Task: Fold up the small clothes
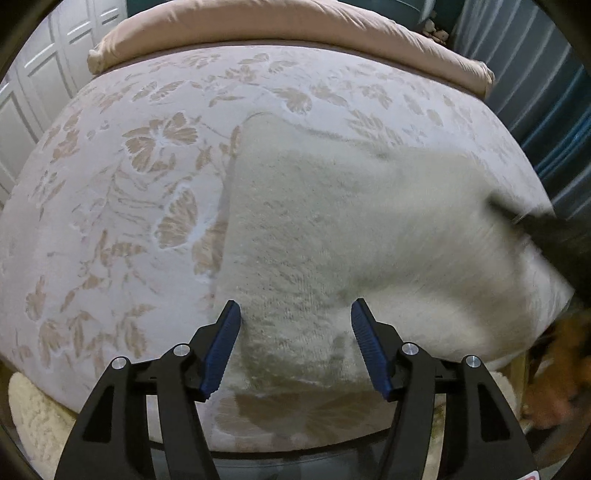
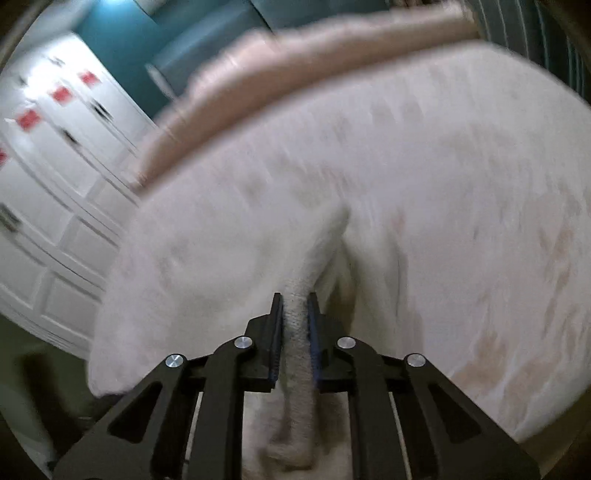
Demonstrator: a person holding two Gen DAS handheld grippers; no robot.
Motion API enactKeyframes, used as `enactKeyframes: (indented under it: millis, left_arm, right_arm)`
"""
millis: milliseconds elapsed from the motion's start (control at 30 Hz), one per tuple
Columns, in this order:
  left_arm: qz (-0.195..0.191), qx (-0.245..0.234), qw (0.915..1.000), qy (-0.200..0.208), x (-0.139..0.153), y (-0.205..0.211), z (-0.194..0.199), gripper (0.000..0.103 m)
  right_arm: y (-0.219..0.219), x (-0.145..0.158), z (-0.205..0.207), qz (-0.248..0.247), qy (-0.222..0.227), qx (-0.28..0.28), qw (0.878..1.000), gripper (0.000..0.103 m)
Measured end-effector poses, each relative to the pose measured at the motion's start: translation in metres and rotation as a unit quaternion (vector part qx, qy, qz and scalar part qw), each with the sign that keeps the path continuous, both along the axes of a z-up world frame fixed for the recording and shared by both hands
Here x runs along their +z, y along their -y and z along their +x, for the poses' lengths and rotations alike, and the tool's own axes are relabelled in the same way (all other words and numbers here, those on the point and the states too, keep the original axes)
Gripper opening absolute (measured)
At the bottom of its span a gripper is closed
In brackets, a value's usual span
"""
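Observation:
A cream fleecy garment (image 1: 332, 229) lies spread on the floral bedspread (image 1: 129, 192). Its right side rises off the bed toward a dark blurred gripper tip (image 1: 517, 218) at the right edge. My left gripper (image 1: 295, 314) hovers over the garment's near edge with its blue pads wide apart and nothing pinched between them. In the right wrist view my right gripper (image 2: 294, 306) is shut on a narrow fold of the same cream cloth (image 2: 295, 332), which runs up between the pads and hangs down below them. That view is heavily blurred.
A tan rolled quilt (image 1: 295, 33) lies along the bed's far edge. White panelled cupboard doors (image 1: 40, 85) stand on the left and a teal wall (image 1: 554, 110) on the right. A fluffy cream rug (image 1: 33, 413) shows below the bed's near edge.

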State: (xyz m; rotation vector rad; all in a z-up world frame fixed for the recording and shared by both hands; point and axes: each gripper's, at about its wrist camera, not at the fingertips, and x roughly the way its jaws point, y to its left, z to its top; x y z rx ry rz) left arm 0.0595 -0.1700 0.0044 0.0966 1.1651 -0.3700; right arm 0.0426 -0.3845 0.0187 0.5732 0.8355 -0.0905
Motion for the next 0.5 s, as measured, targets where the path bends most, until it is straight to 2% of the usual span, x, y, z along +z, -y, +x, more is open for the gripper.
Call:
enactKeyframes:
  millis: [33, 67, 133, 200, 233, 333, 367, 400, 433, 467, 500]
  left_arm:
    - [0.010, -0.002, 0.9999, 0.005, -0.002, 0.002, -0.002, 0.060]
    - [0.023, -0.004, 0.9996, 0.013, -0.005, 0.005, -0.003, 0.060]
    - [0.036, -0.004, 0.9992, 0.015, -0.011, 0.008, -0.004, 0.060]
    - [0.043, -0.005, 0.9989, 0.021, -0.013, 0.012, -0.006, 0.061]
    - [0.048, -0.007, 0.9985, 0.026, -0.013, 0.014, -0.007, 0.062]
    - [0.059, -0.015, 0.9976, 0.034, -0.014, 0.015, -0.009, 0.063]
    - [0.060, -0.016, 0.9974, 0.036, -0.014, 0.016, -0.009, 0.063]
    - [0.061, -0.015, 0.9973, 0.037, -0.015, 0.016, -0.009, 0.064]
    - [0.062, -0.015, 0.9973, 0.037, -0.015, 0.016, -0.009, 0.064]
    - [0.063, -0.017, 0.9972, 0.038, -0.015, 0.016, -0.009, 0.064]
    - [0.065, -0.018, 0.9969, 0.040, -0.016, 0.017, -0.010, 0.065]
  right_arm:
    - [0.003, 0.004, -0.004, -0.008, 0.011, -0.004, 1.000, 0.007]
    - [0.010, -0.006, -0.005, -0.015, -0.004, -0.013, 1.000, 0.003]
    - [0.023, -0.045, 0.002, -0.020, -0.082, -0.030, 0.996, 0.002]
    - [0.034, -0.092, 0.002, -0.004, -0.171, -0.048, 0.984, 0.002]
    - [0.036, -0.094, -0.006, 0.009, -0.168, -0.059, 0.984, 0.002]
    - [0.034, -0.061, -0.038, 0.050, -0.091, -0.080, 0.991, 0.006]
    - [0.031, -0.052, -0.043, 0.052, -0.078, -0.076, 0.993, 0.013]
    - [0.027, -0.045, -0.048, 0.054, -0.068, -0.069, 0.994, 0.026]
    - [0.022, -0.040, -0.050, 0.056, -0.065, -0.062, 0.994, 0.035]
    - [0.017, -0.038, -0.051, 0.057, -0.065, -0.053, 0.995, 0.051]
    - [0.012, -0.038, -0.052, 0.055, -0.068, -0.042, 0.995, 0.056]
